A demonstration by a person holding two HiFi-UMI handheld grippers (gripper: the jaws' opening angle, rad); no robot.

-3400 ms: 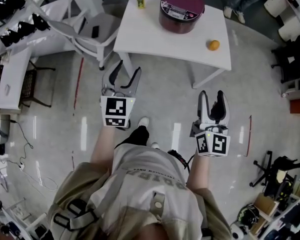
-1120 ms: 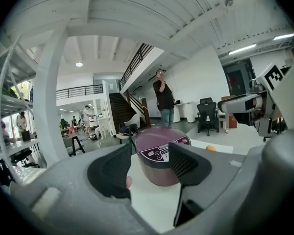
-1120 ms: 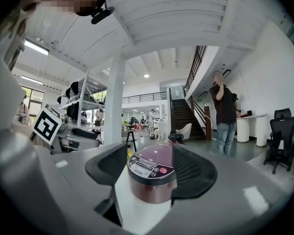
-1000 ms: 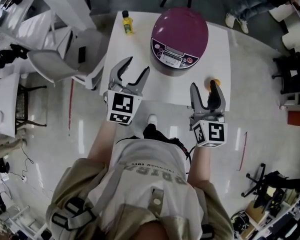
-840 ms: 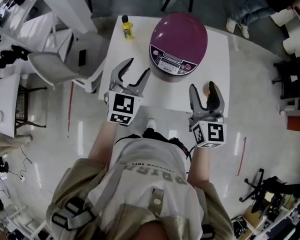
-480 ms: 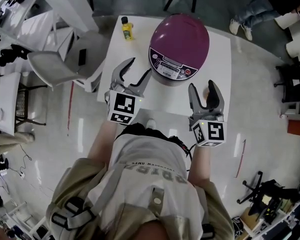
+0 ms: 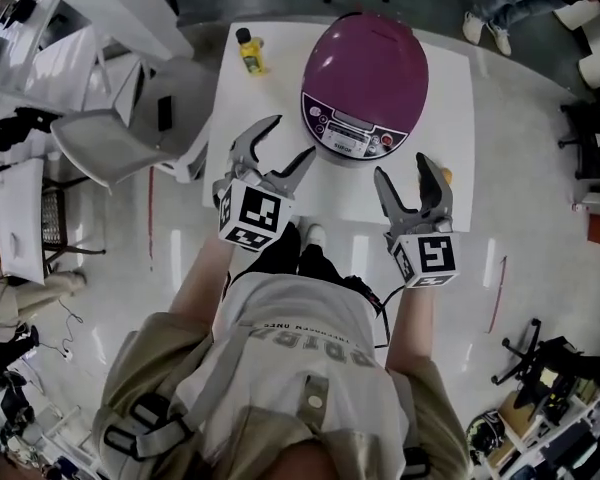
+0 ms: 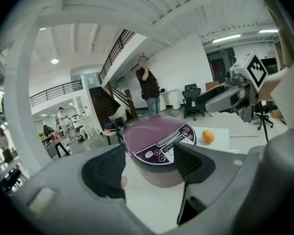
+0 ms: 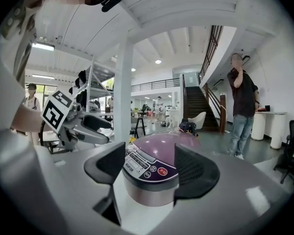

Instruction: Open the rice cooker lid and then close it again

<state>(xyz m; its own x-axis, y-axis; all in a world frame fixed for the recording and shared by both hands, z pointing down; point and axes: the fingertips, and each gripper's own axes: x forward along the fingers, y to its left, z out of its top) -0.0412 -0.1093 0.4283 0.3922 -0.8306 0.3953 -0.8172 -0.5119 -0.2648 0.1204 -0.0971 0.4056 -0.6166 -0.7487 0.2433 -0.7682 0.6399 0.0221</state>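
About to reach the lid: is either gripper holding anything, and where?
Nothing. Left gripper, jaws opening, and right gripper, open, are both empty.

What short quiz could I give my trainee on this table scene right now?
1. True or false: the rice cooker has its lid closed.
2. Multiple choice: in the head view, what stands on the table left of the cooker? A. yellow bottle B. mug C. kettle
3. Fill in: the small fruit on the cooker's other side is coloured ____.
Key: 1 true; 2 A; 3 orange.
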